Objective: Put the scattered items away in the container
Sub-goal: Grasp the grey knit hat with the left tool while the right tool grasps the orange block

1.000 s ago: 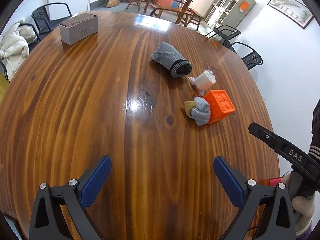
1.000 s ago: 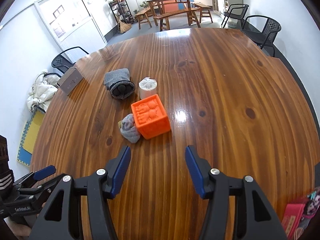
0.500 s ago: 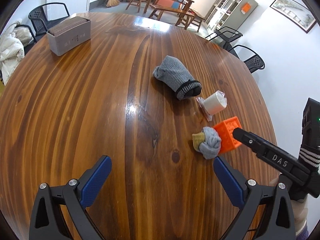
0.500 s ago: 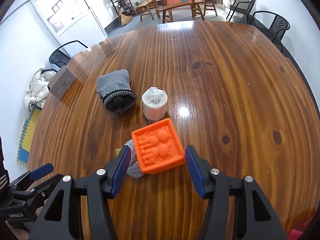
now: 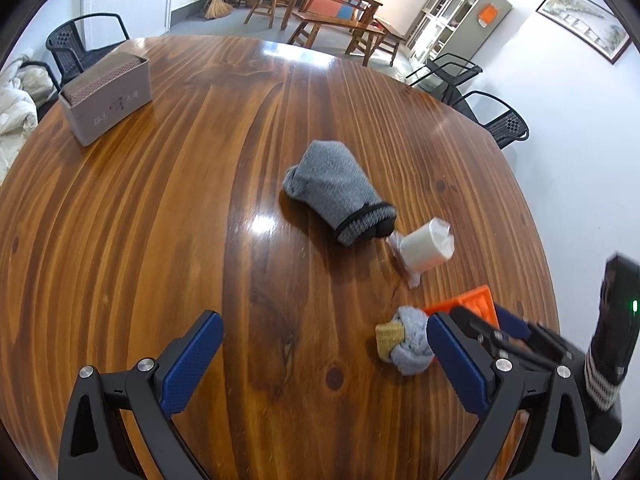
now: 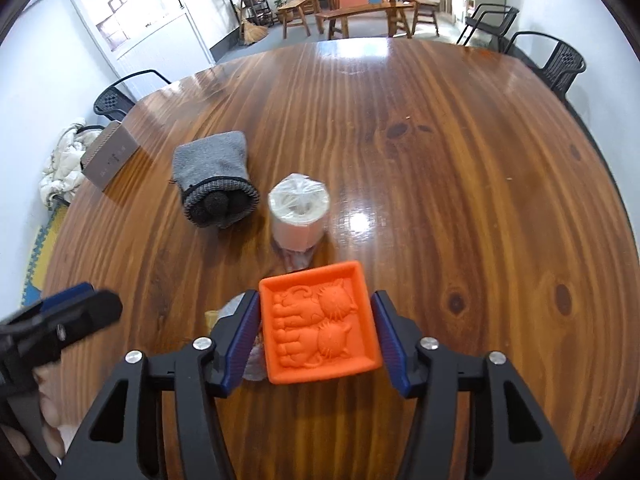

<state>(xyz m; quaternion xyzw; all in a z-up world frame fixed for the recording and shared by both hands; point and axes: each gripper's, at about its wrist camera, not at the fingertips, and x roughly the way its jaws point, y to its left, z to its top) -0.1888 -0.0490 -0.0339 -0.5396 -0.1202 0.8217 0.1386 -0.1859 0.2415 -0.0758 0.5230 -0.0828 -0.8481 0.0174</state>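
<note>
Low in the right wrist frame, right gripper point(image 6: 316, 330) brackets the orange block point(image 6: 318, 330), jaws open; squeeze squarely. Left gripper point(image 5: 320, 364) hangs open.

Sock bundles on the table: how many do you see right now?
2. A large grey sock bundle lies mid-table beside the wrapped white roll. A small light-grey sock ball sits against the orange cube, partly hidden behind the right gripper. Others may be out of view.
</note>
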